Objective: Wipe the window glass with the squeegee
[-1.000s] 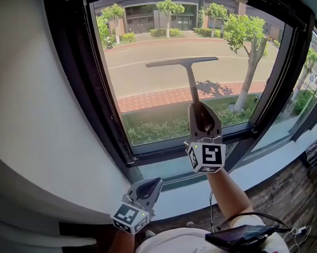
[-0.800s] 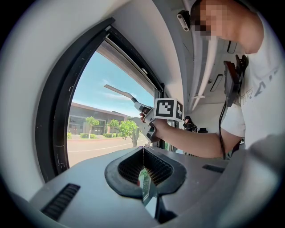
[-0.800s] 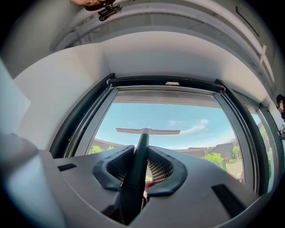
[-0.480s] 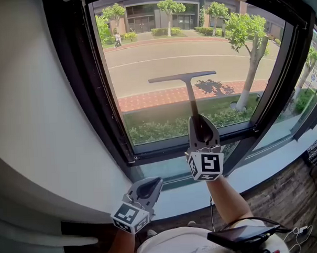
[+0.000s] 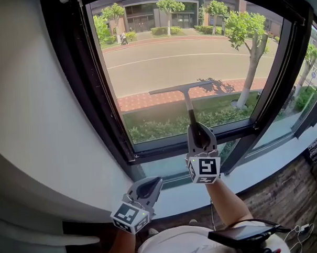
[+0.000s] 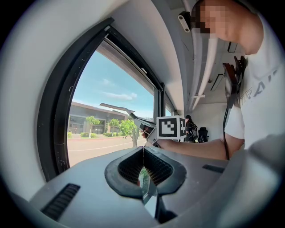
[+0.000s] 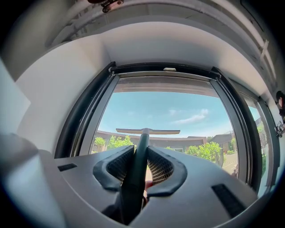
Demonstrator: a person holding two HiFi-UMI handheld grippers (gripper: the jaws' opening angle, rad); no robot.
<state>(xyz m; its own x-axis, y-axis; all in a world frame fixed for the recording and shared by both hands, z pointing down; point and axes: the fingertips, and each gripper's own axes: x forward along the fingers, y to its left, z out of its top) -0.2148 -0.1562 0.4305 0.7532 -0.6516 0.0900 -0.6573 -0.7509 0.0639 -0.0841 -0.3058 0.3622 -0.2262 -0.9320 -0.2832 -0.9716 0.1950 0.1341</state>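
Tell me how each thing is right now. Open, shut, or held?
Squeegee: held by its handle, blade up against the glass, nearly level.
Right gripper: shut on the squeegee.
Left gripper: shut, empty, held low.
Window: looks shut.

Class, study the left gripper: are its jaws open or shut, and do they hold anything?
Shut and empty: the left gripper shows its jaw tips touching in its own view, with nothing between them.
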